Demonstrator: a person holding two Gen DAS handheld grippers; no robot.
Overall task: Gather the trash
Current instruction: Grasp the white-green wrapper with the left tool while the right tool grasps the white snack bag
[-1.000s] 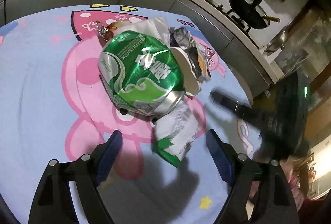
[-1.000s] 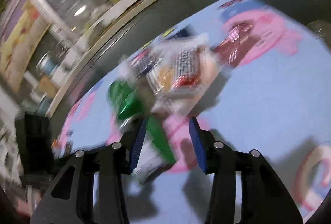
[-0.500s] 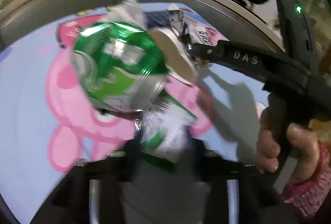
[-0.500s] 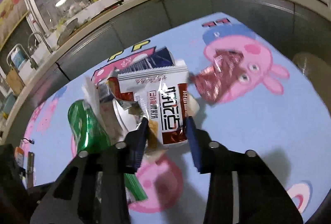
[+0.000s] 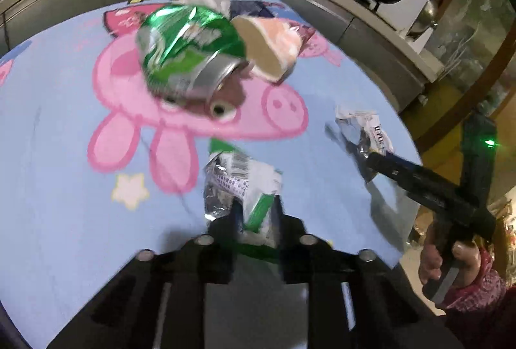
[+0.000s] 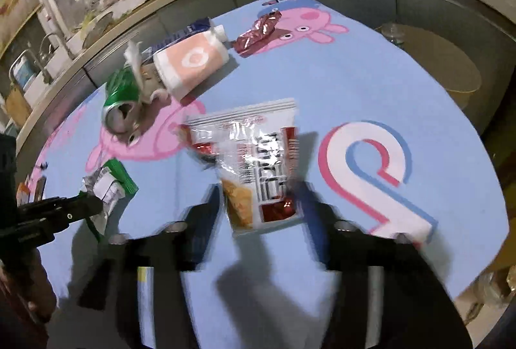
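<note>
The left tool [image 5: 254,213] is clenched on a crumpled green-and-white wrapper [image 5: 240,184], pinched at its near end so the rest fans out ahead of the fingers, above the blue cartoon-pig cloth on the tabletop [image 5: 58,155]. The right tool [image 6: 258,213] has a white-and-red snack packet [image 6: 258,162] between its fingers; the fingers are blurred and stand apart from the packet's edges in the right wrist view, so I cannot tell whether they grip it. In the left wrist view that tool's tips seem to meet the packet's crinkled end.

The step in hand looks like the pick-up: one piece of litter to each tool, both drawn towards the near side of the tabletop. Left at the far side are a dented green drinks can [image 5: 190,52], lying on its side, with a peach-and-white paper cup [image 6: 190,65] touching it on the right, a scrap of white tissue [image 6: 133,58] behind the can, a dark blue packet [image 6: 193,28] beyond the cup, and a red foil wrapper [image 6: 258,33] further right.

No bin or bag shows in either view, so the next move calls for carrying both pieces to wherever the trash goes, holding the grip firm on such thin, slippery film, then returning for the can and cup.
</note>
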